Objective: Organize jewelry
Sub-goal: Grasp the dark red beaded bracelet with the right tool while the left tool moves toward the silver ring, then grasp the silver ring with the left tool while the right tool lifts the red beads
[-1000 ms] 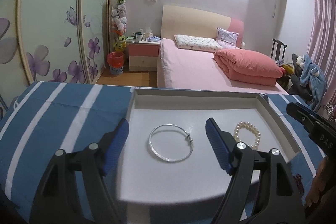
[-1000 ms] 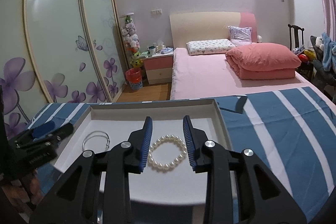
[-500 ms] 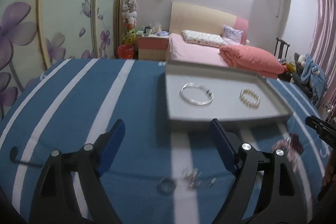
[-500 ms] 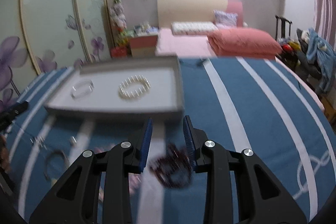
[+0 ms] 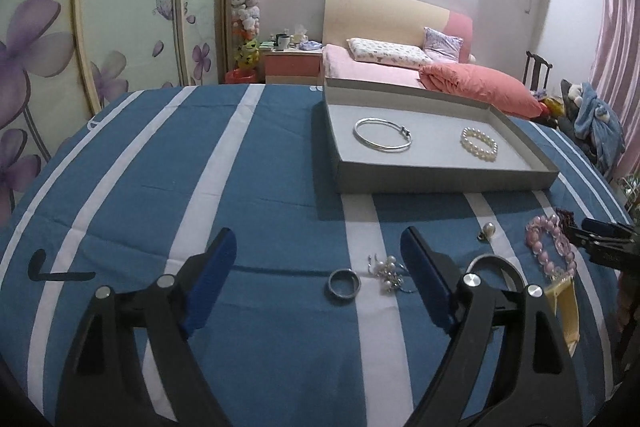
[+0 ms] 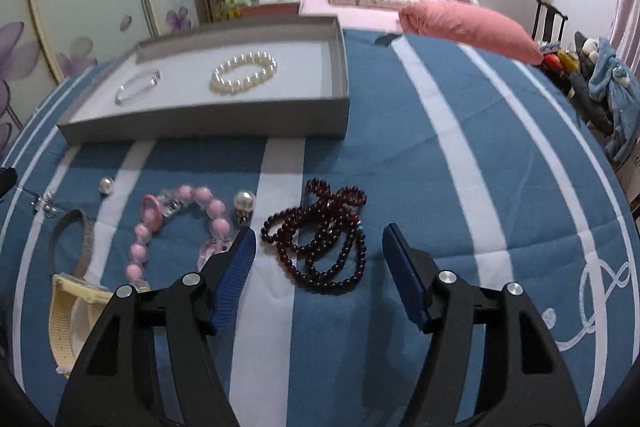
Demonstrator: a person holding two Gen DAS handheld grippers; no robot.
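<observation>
The left gripper (image 5: 318,275) hangs wide open over the striped blanket (image 5: 160,167). A ring (image 5: 344,285) lies between its fingers, well short of the tray (image 5: 444,177). Inside the tray sit a silver bangle (image 5: 383,134) and, right of it, a pearl bracelet (image 5: 479,143).

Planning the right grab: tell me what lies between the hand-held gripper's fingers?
The dark red bead necklace, heaped on the blue striped cloth, per the right wrist view.

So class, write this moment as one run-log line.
left gripper: open, over ring | right gripper: open, over dark bead strand | tray: holds bangle, pearl bracelet
</observation>
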